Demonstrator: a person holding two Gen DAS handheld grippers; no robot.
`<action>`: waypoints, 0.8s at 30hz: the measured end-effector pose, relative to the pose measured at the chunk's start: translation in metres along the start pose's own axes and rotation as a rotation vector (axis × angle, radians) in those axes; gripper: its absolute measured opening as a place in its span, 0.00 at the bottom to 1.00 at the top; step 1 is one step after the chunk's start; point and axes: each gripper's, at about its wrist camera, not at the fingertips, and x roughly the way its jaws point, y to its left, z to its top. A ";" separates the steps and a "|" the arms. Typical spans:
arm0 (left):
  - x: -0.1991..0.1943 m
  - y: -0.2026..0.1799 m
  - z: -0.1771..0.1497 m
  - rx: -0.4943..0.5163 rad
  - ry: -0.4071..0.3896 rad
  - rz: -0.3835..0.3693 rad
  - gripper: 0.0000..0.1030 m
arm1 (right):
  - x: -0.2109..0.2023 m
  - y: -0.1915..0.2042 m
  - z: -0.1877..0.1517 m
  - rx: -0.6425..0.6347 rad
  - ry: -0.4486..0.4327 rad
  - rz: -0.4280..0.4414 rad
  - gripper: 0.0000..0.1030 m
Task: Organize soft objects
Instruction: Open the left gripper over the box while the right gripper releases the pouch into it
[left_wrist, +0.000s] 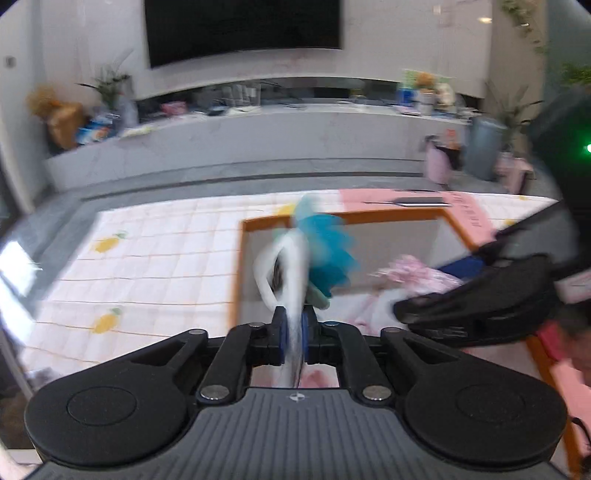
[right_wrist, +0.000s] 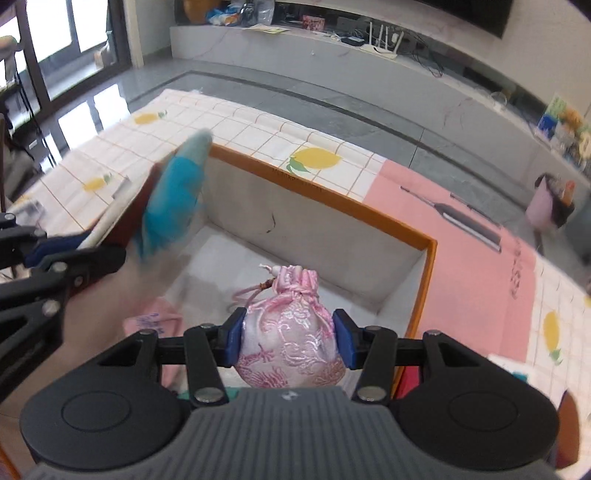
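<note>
1. Jaws of the left gripper (left_wrist: 294, 338) are pinched together on a white cord loop (left_wrist: 291, 273); a blue mesh bath pouf (left_wrist: 327, 254) hangs from it, smeared by motion blur, over the box.
2. Jaws of the right gripper (right_wrist: 288, 338) are clamped on a pink brocade drawstring pouch (right_wrist: 291, 325), held over the box's interior; the gripper body cuts off its underside.
3. Pink items lower in the orange-rimmed box (right_wrist: 325, 195) are partly hidden and too blurred to name.
4. Small dark lettering on the box rim and on the pink mat (right_wrist: 469, 258) cannot be read.
5. Underneath, the worktop (right_wrist: 258, 133) carries a white grid-patterned cloth printed with yellow lemons; a thin metal tool (right_wrist: 465, 221) lies on the mat.
6. Beyond are a grey floor, a long pale ledge cluttered with objects, a white router (right_wrist: 380, 42) and a dark wall screen (left_wrist: 240, 29).
</note>
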 end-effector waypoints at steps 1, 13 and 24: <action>0.002 0.001 0.000 -0.002 -0.005 -0.033 0.07 | 0.003 0.002 0.000 -0.019 0.001 -0.014 0.48; 0.043 -0.001 0.000 -0.076 0.109 0.048 0.04 | 0.014 0.006 0.001 -0.113 0.022 -0.028 0.48; 0.031 -0.009 -0.006 -0.001 0.169 0.086 0.60 | 0.030 0.006 0.001 -0.166 0.020 -0.094 0.49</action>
